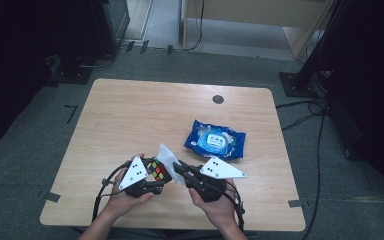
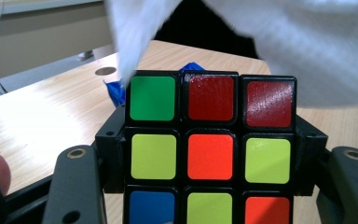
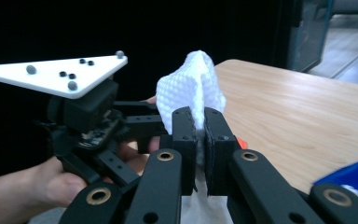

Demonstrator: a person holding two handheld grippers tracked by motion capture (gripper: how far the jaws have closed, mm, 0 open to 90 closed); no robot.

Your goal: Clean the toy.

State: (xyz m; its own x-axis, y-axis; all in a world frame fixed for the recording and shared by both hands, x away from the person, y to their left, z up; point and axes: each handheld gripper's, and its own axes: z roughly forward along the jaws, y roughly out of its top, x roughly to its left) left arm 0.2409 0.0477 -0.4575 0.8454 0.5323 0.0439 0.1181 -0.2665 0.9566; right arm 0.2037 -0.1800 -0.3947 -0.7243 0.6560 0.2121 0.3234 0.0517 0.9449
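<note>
With the cube (image 2: pixel 209 149) clamped in our left gripper (image 1: pixel 152 184) above the table's (image 1: pixel 130 115) near edge, we should rub the wipe (image 3: pixel 191 91) (pinched by our right gripper (image 3: pixel 200 140)) gently across each face.

A blue packet (image 1: pixel 214 139), perhaps wet wipes, lies on the wooden table (image 1: pixel 130 115).

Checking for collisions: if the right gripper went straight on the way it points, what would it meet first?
Likely the cube in the left gripper; the right gripper, shut on the wipe, points there. Depth is unclear.
</note>
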